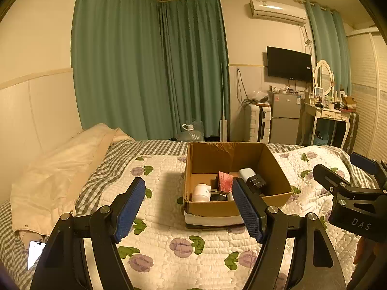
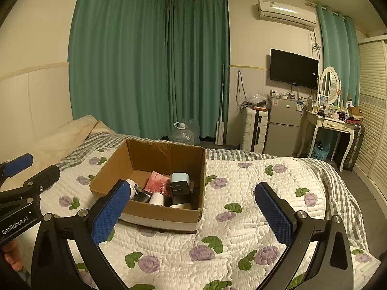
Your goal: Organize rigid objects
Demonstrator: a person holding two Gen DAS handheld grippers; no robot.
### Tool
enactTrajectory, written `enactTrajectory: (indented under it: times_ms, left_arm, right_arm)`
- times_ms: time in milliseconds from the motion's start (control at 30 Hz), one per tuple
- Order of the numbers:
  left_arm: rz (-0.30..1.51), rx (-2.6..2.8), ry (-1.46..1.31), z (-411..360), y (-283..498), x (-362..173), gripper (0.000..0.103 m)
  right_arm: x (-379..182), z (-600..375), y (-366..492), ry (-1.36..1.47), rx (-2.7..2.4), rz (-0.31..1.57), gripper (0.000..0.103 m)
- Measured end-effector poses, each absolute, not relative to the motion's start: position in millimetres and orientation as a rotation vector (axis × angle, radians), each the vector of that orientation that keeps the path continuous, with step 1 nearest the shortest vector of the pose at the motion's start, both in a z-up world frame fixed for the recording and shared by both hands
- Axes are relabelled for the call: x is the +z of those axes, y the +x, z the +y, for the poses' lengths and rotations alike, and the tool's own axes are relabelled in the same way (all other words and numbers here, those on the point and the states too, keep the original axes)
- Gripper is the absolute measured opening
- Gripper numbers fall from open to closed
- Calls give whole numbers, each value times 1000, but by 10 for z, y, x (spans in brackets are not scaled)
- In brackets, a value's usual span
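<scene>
An open cardboard box (image 1: 278, 166) (image 2: 111, 169) sits on the quilted floral bed. Inside lie several rigid objects: a red packet (image 1: 224, 181) (image 2: 157, 183), a white round item (image 1: 201, 191), a pale blue case (image 1: 246, 173) (image 2: 179, 177), a black block (image 2: 179, 190) and a white cylinder (image 2: 157, 198). My left gripper (image 1: 187, 207) is open and empty, held above the quilt just before the box. My right gripper (image 2: 191, 210) is open and empty, to the right of the box. The right gripper shows in the left wrist view (image 1: 348, 174) and the left gripper in the right wrist view (image 2: 26, 169).
A cream pillow and duvet (image 1: 55, 169) lie at the bed's left. A phone (image 1: 35, 253) lies near the left edge. Beyond the bed stand green curtains, a water jug (image 2: 181, 133), a suitcase, a small fridge (image 2: 283, 125) and a dressing table (image 2: 333, 120).
</scene>
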State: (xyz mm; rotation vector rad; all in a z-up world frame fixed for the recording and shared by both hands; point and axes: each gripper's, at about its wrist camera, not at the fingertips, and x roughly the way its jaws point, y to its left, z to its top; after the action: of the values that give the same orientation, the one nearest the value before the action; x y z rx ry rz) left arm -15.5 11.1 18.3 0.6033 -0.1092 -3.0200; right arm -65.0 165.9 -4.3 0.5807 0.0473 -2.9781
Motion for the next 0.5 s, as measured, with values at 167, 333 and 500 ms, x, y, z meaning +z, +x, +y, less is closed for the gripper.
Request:
enactTrajectory:
  times_ms: [167, 333, 500]
  left_arm:
    - [-108, -3022, 609, 109, -168, 178, 77]
    - [-108, -3020, 614, 104, -171, 165, 77]
    - [-110, -3020, 615, 102, -171, 160, 77]
  right_arm:
    - [-55, 1649, -647, 584, -2979, 49, 103]
    - [-69, 1671, -660, 595, -2984, 32, 103]
    - [-68, 1674, -655, 594, -2985, 34, 103]
